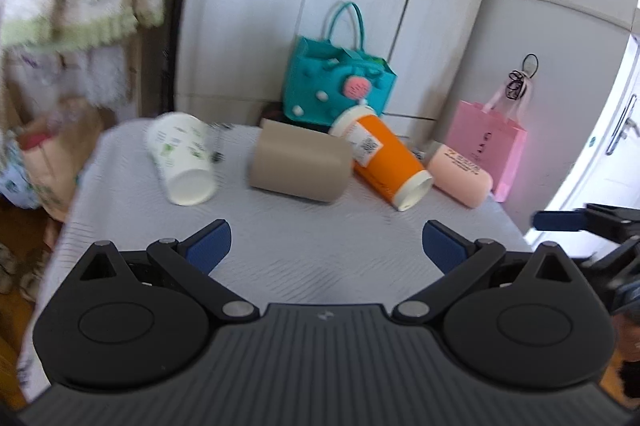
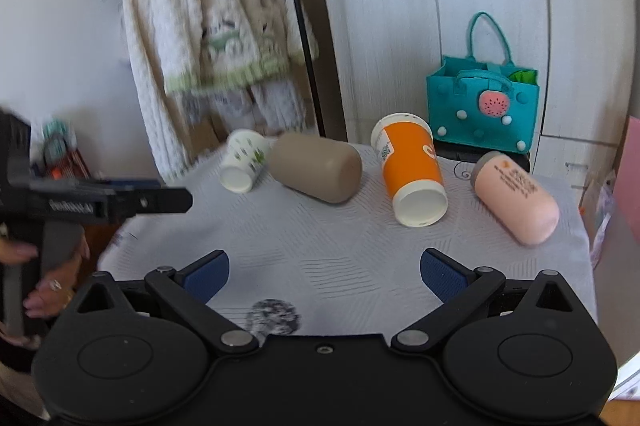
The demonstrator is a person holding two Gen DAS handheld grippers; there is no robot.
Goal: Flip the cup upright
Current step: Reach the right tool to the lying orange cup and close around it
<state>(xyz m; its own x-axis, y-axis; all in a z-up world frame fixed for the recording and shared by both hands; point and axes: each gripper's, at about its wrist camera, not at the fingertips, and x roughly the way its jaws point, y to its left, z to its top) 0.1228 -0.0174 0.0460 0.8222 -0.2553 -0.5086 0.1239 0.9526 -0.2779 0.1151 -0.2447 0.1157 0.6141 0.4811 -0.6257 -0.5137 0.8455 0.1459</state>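
table (image 1: 280,258) under both sets of jaws, grey cloth | orange cup (image 2: 414,171) on its side, ahead and right of right gripper (image 2: 324,276) | tan cup (image 2: 318,167) ahead, lying | pink cup (image 2: 516,195) far right | white cup (image 1: 182,159) ahead-left of left gripper (image 1: 328,246) | both jaws spread wide, nothing held

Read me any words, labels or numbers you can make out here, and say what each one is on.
No text can be read with certainty.
Left gripper, side of its body: white brand lettering, too blurred.
Orange cup: white label with a QR code, print too small.
Pink cup: lines of dark print, blurred.
White cup: green leaf pattern, tiny print unreadable.
Pink bag: faint lettering, unreadable.
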